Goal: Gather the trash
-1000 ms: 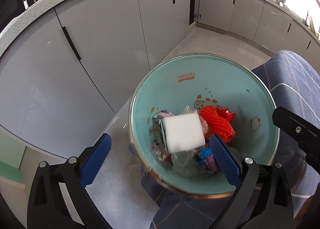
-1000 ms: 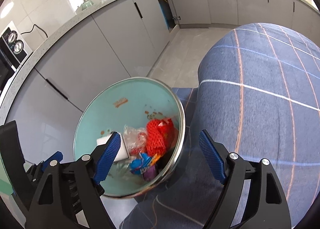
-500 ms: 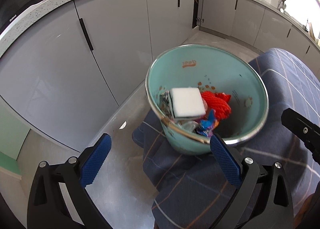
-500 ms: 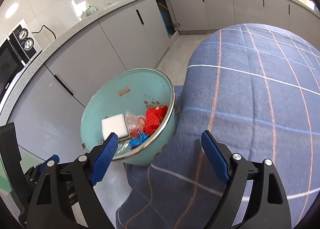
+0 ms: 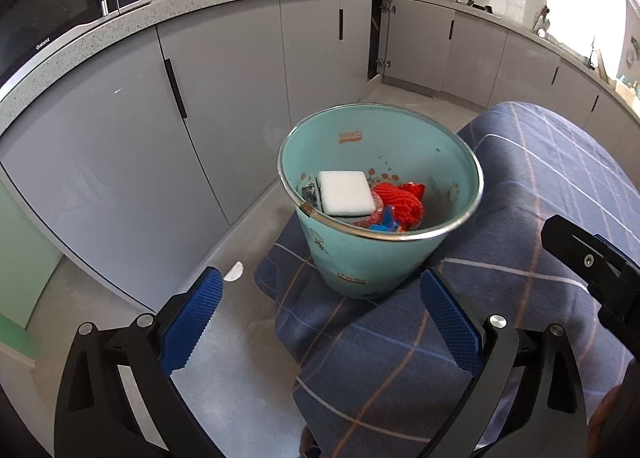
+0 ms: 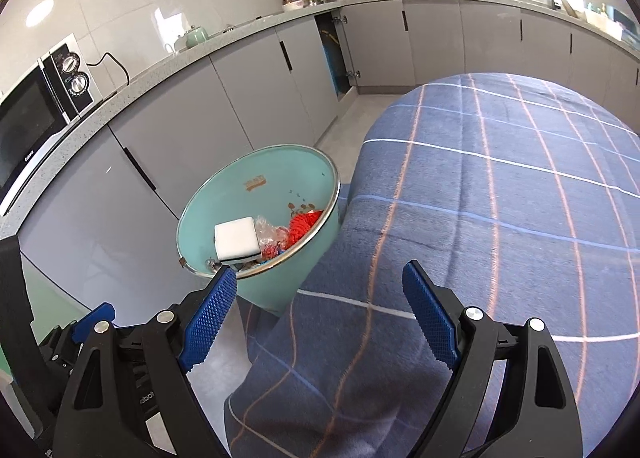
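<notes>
A teal trash bin [image 5: 360,258] with a metal rim stands on the floor against the table's hanging cloth; it also shows in the right wrist view [image 6: 280,282]. Inside lie a white sponge block [image 5: 346,192], red netting [image 5: 400,202], and crumpled wrappers [image 5: 384,224]. The sponge [image 6: 235,236] and netting [image 6: 302,224] also show in the right wrist view. My left gripper [image 5: 320,322] is open and empty, held back from the bin. My right gripper [image 6: 316,314] is open and empty, above the table edge to the bin's right.
A blue plaid tablecloth [image 6: 500,198] covers the table at right and hangs to the floor [image 5: 380,358]. Grey cabinets [image 5: 224,98] run along the back under a counter with a microwave [image 5: 60,6]. One cabinet door [image 6: 334,54] stands ajar. Grey floor [image 5: 240,378] lies left of the bin.
Both grippers have pulled up and back from the bin, so it looks smaller and farther. The trash inside has not moved. Both stay open.
</notes>
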{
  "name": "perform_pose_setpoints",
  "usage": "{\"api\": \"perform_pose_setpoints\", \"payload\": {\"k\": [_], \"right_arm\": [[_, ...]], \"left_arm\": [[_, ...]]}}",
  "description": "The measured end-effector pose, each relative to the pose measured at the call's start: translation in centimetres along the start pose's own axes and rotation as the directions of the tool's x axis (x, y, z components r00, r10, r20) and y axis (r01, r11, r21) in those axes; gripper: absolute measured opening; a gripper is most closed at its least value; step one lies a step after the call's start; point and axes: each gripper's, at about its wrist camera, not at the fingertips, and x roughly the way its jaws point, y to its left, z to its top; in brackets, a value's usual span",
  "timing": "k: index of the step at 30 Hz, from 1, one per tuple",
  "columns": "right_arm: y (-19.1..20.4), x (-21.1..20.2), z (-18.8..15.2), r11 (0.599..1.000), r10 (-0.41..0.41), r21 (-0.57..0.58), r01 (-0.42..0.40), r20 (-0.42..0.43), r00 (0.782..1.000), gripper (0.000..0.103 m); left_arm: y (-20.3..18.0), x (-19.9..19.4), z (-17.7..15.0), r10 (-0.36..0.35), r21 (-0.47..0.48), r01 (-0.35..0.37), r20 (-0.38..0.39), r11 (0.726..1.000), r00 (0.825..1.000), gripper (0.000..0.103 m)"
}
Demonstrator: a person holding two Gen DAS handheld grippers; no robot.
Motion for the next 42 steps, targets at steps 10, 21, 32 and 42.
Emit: {"api": "perform_pose_setpoints", "payload": {"k": [10, 21, 32, 42], "right_arm": [[0.2, -4.5, 0.0, 1.000, 0.012, 0.014, -0.014, 0.132, 0.991, 0.084], [1.6, -10.1, 0.0, 1.000, 0.025, 0.000, -0.027, 0.364, 0.931, 0.090], [2.2, -12.2, -0.3, 1.000, 0.022, -0.023, -0.014, 0.410, 0.912, 0.091], [1.7, -13.0, -0.4, 1.000, 0.011, -0.003, -0.011, 0.429, 0.903, 0.091]], "left_arm": [[0.1, -6.0, 0.6, 0.017, 0.015, -0.020, 0.211, 1.000, 0.977, 0.097], [1.3, -13.2, 1.3, 0.027, -0.003, -0.029, 0.462, 1.000, 0.886, 0.097], [1.4, -14.8, 0.9, 0.007, -0.001, -0.008, 0.490, 1.000, 0.872, 0.097], [1.6, -15.1, 0.6, 0.006, -0.003, -0.005, 0.500, 1.000, 0.866, 0.097]]}}
